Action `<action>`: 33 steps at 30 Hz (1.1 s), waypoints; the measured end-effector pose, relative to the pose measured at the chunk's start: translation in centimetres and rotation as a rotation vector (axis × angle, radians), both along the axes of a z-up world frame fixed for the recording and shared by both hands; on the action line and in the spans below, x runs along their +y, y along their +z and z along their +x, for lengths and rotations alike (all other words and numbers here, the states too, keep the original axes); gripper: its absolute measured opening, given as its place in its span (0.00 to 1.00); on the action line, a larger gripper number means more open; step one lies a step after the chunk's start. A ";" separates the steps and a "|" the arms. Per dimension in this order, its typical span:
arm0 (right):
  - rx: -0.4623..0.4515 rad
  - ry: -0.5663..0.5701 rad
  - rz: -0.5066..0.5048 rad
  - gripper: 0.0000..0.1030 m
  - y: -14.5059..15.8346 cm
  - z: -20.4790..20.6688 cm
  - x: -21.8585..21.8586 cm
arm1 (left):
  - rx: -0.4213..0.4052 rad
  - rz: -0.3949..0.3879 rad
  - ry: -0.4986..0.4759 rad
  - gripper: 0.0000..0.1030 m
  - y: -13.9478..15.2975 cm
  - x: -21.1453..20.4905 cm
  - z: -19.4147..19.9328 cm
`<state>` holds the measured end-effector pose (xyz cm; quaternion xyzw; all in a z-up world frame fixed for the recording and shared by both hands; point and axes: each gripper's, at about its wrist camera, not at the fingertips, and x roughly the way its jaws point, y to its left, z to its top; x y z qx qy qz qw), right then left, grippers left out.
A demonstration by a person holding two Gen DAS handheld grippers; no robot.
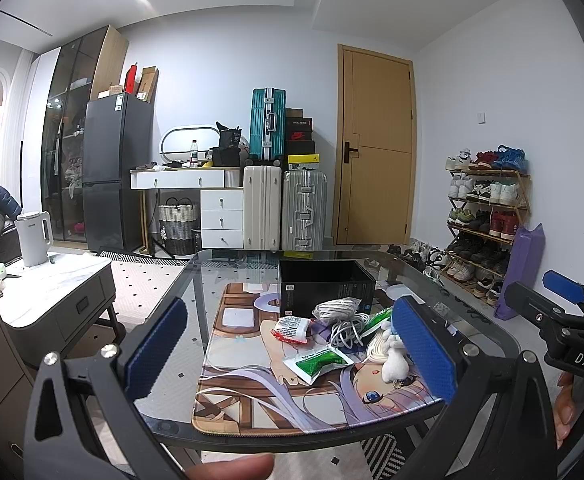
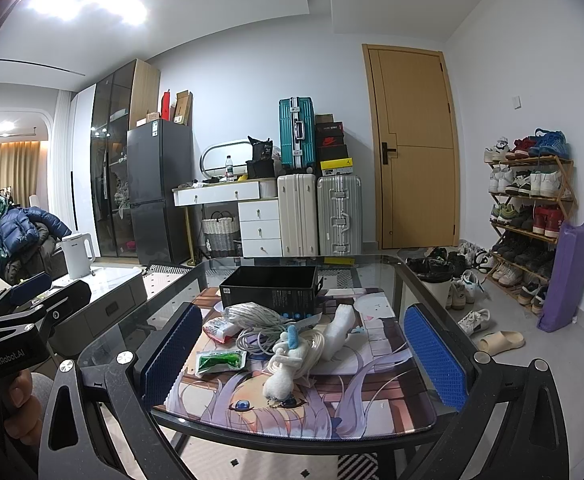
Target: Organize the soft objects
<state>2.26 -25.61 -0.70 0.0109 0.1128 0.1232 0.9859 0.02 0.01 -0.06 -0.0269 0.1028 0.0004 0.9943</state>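
On the printed desk mat [image 1: 251, 396] [image 2: 372, 408] lies a heap of soft items in front of an open black box [image 1: 326, 288] [image 2: 269, 290]. The heap holds a white plush toy [image 1: 396, 362] [image 2: 281, 376], a green packet [image 1: 318, 362] [image 2: 220, 360], a red and white packet [image 1: 291, 329] [image 2: 219, 328], coiled white cord [image 1: 342, 320] [image 2: 251, 314] and a white foam piece [image 2: 338, 330]. My left gripper [image 1: 292, 352] hovers open at the table's near edge, nothing between its pads. My right gripper [image 2: 302, 356] is open too, just before the plush toy.
The mat lies on a glass table [image 1: 163, 320] [image 2: 408, 280]. A low marble cabinet with a white kettle [image 1: 33, 238] [image 2: 77, 254] stands to the left. Suitcases [image 1: 283, 208], a door and a shoe rack [image 2: 528, 216] line the far wall. Shoes and a bin [image 2: 432, 276] sit on the floor at right.
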 end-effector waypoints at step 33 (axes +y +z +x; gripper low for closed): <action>0.073 0.113 -0.037 1.00 2.4 4.5 1.8 | 0.089 0.027 -0.055 1.00 0.7 -0.4 3.9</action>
